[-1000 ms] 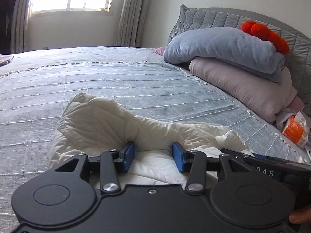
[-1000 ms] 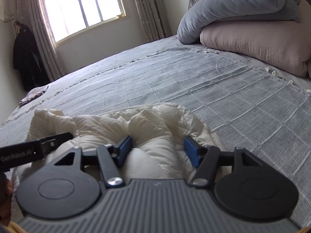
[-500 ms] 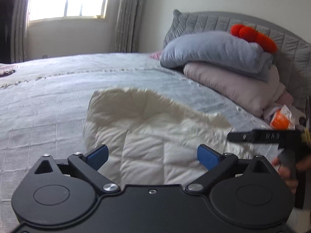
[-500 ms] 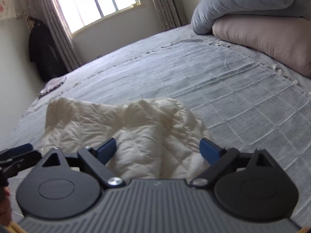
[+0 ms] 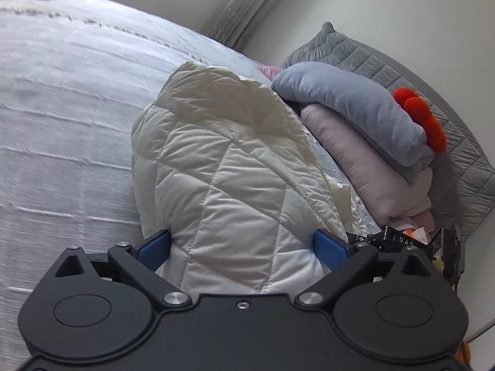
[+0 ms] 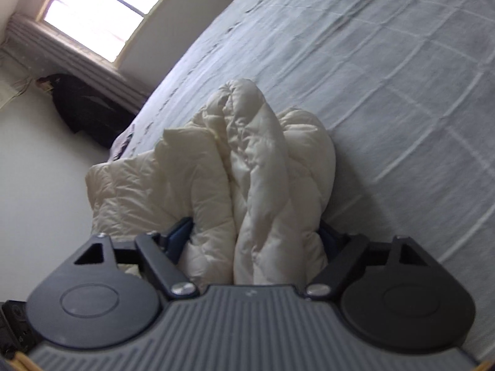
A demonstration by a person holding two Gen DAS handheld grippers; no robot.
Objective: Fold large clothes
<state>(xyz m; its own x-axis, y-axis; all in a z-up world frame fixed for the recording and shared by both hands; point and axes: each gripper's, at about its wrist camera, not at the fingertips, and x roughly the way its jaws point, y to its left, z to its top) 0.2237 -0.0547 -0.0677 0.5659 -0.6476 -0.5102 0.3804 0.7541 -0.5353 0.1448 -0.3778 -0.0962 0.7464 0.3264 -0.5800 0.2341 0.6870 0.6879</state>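
On the grey bedspread (image 6: pixel 402 71), we hold a cream quilted jacket (image 5: pixel 235 185) between both tools: the left gripper (image 5: pixel 243 245) has its blue jaws spread wide around a broad padded panel, the right gripper (image 6: pixel 258 241) likewise stands wide, stuffed with bunched folds (image 6: pixel 256 160). Only our left view shows stacked grey and pink bedding (image 5: pixel 355 117) at right; only the right shows the window (image 6: pixel 102 9), upper left. The jacket's long axis runs away from each camera, up the frame.

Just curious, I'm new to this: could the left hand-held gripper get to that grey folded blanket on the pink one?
Probably not directly: the cream quilted jacket fills the left hand-held gripper and hangs before the grey blanket.
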